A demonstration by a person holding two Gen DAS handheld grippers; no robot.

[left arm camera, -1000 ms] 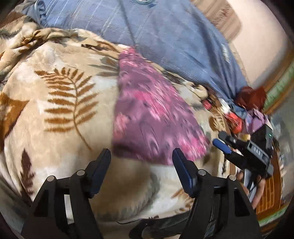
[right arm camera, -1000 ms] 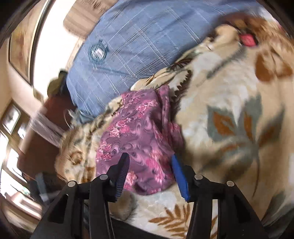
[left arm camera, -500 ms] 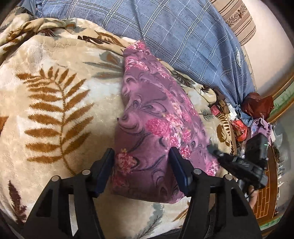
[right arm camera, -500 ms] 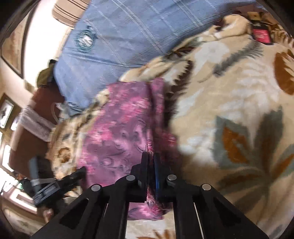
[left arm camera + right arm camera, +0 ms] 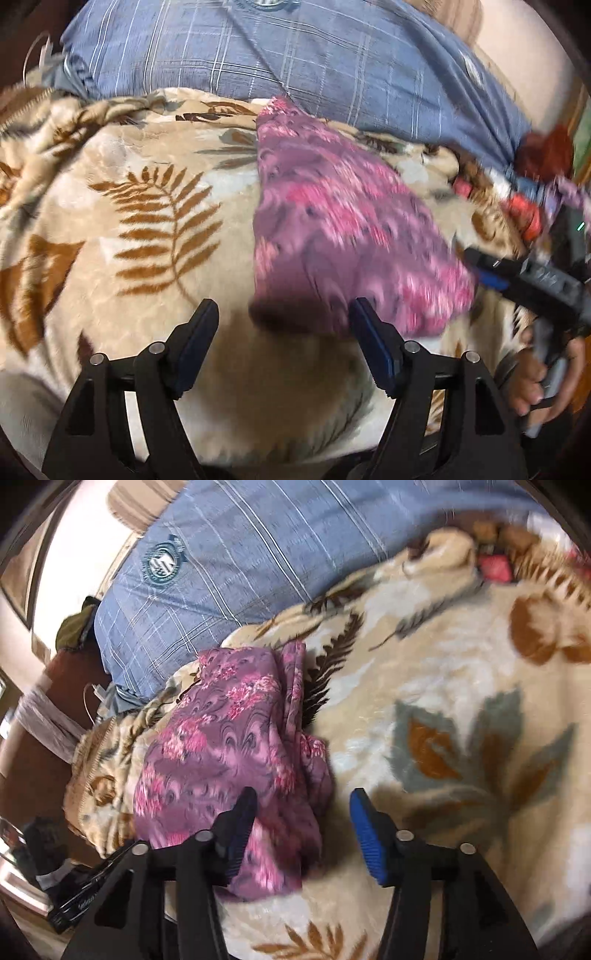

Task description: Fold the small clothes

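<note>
A purple garment with pink flowers (image 5: 332, 229) lies folded on a beige leaf-patterned blanket (image 5: 147, 221). My left gripper (image 5: 282, 332) is open and empty, just in front of the garment's near edge. My right gripper (image 5: 301, 823) is open over the garment's (image 5: 229, 746) near right corner, holding nothing. In the left wrist view the right gripper (image 5: 517, 273) shows at the garment's right side, held by a hand.
A blue plaid pillow (image 5: 314, 59) lies behind the garment, also in the right wrist view (image 5: 240, 554). Small red and mixed items (image 5: 528, 214) sit at the blanket's right end. A dark wooden bed frame (image 5: 37, 738) is at the left.
My right gripper, shut on the garment's edge half a second ago, has opened and let go. My left gripper has pulled back from over the garment to just before its near edge.
</note>
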